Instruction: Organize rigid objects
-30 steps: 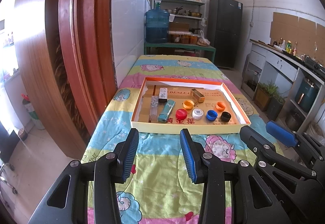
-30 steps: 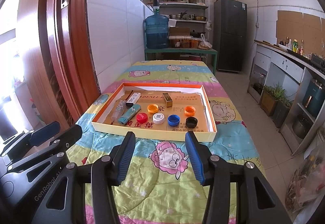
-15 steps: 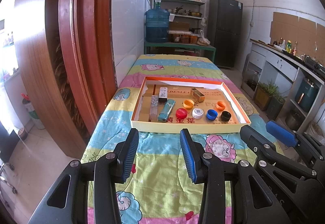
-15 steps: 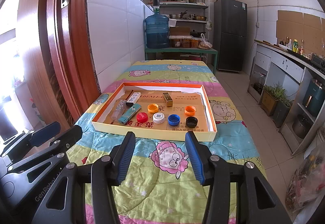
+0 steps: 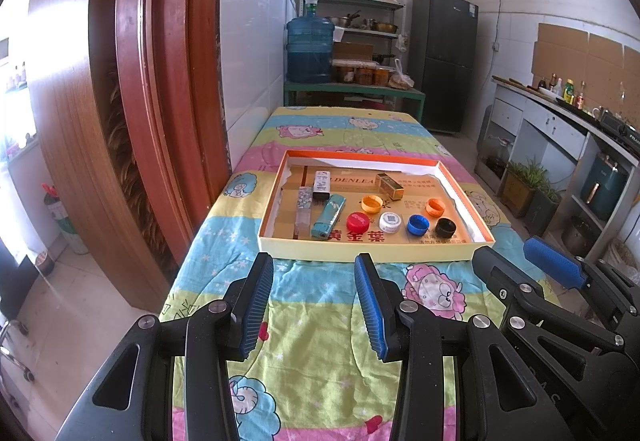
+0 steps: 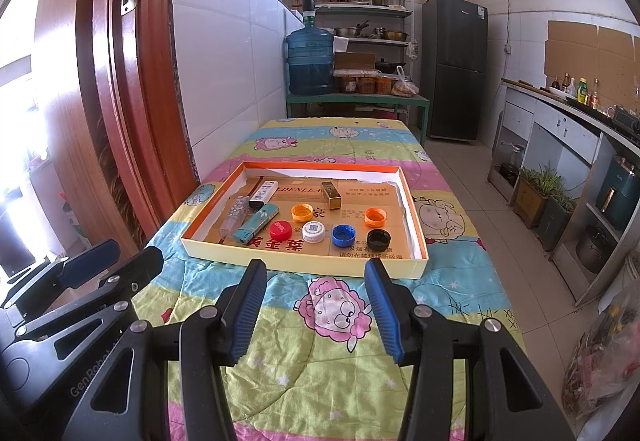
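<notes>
Hovering side by side above near end of quilted table (image 5: 320, 341), both tilted down toward tray (image 6: 304, 265). Left gripper (image 5: 314, 273) jaws apart, nothing between. Right gripper (image 6: 314, 277) spread wider, empty. Tray mid-table, beyond both fingertips: lighters (image 6: 256, 227) left, six bottle caps (image 6: 340, 234) centre-right, small gold box (image 6: 332, 195), possibly carton, farther back. No change from earlier frames: grippers, contents unmoved.

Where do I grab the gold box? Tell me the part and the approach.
Grip the gold box across its two long sides, from above. It lies flat and angled in the tray, with bare floor on both long sides and the nearest cap apart, so fingers should fit.
</notes>
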The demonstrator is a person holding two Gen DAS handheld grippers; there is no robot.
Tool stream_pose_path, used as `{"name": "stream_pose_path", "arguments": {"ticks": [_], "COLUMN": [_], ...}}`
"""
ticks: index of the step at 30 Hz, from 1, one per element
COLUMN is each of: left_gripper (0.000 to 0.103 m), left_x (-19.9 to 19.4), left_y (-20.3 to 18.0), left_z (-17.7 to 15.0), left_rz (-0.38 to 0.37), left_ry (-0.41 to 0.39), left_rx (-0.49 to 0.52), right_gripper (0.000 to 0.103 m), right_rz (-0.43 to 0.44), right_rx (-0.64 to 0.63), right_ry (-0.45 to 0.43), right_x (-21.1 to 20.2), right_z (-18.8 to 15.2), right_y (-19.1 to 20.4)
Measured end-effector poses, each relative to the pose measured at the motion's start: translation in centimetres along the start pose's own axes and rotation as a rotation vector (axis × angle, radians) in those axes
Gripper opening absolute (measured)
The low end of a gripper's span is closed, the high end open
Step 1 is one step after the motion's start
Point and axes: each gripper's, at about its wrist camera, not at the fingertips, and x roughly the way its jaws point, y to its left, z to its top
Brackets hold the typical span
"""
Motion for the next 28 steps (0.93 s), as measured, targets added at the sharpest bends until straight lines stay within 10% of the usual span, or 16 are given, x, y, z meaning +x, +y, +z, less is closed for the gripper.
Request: {"name": "stream_pose_path", "arguments": {"ticks": [28], "left_gripper": [0.044], "left_x": [0.08], "left_y": [-0.35], "left_z": [-0.66], "left_rz": [0.016], "left_ry": [0.000], "left_rx": [0.004], "right_gripper": [0.051], "right_rz": [0.007], "right_rx": [-0.007], "right_ry": [0.005], "right_x": [0.20], "right_z": [-0.35], "right_y": [0.38]}}
